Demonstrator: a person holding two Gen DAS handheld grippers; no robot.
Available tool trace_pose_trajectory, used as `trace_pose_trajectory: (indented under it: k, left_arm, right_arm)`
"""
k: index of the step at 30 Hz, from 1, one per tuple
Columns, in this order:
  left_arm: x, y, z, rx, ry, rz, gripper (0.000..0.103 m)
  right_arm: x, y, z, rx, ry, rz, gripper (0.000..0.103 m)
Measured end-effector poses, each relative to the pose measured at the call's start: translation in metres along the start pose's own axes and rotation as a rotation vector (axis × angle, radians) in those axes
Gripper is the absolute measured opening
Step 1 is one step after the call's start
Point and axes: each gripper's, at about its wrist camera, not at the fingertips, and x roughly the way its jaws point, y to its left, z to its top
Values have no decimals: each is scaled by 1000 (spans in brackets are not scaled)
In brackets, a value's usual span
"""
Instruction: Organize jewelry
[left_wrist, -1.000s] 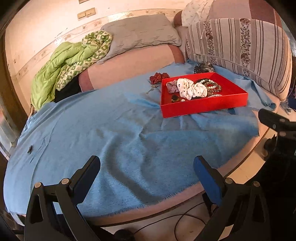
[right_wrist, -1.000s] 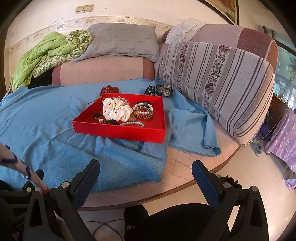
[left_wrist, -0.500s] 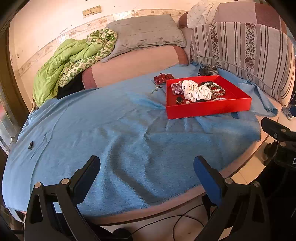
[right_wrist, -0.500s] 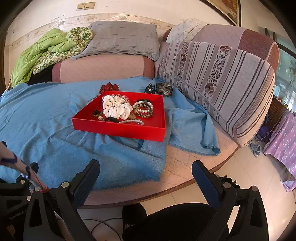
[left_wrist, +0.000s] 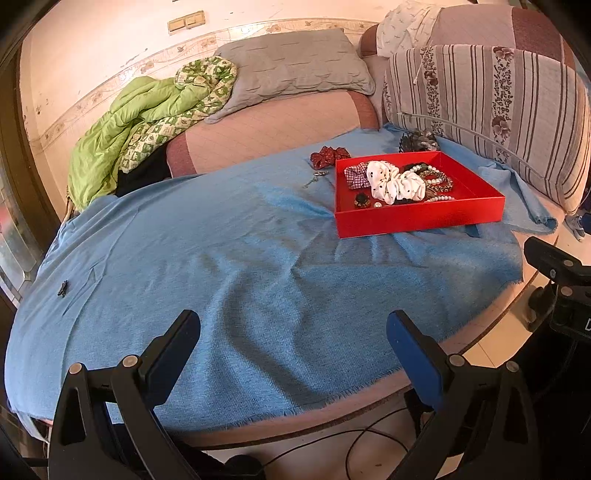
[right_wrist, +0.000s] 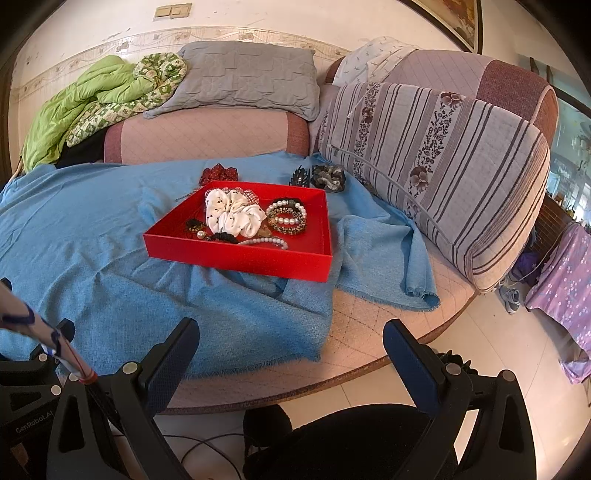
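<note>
Both the left gripper (left_wrist: 293, 332) and right gripper (right_wrist: 291, 341) were held with jaws spread, nothing between them. The jewelry tray (right_wrist: 236, 254) was seen well ahead of both, on the blanket (left_wrist: 221, 258).

A tray (right_wrist: 236, 254) lies on a blanket (right_wrist: 110, 266) spread over a round bed (right_wrist: 369, 332), at about 12 o'clock from the right gripper (right_wrist: 290, 345) and 1 o'clock from the left gripper (left_wrist: 293, 345). In the tray, a large scrunchie (right_wrist: 232, 214) lies left of stacked bracelets (right_wrist: 287, 220), a bead strand (right_wrist: 264, 241) before them. Behind the tray, on the blanket, one scrunchie (right_wrist: 218, 173) lies at 11 o'clock, a hair claw (right_wrist: 300, 177) and another scrunchie (right_wrist: 328, 177) at 1 o'clock. Cushions (right_wrist: 436, 162) stand to the right, a pillow (right_wrist: 243, 79) behind.
</note>
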Motion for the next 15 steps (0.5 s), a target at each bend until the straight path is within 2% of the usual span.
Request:
trace_pose_trajectory:
  k: [15]
  left_arm:
    - [1, 3, 0, -8, 4, -5, 100]
  right_arm:
    - [0, 1, 0, -3, 1, 3, 101]
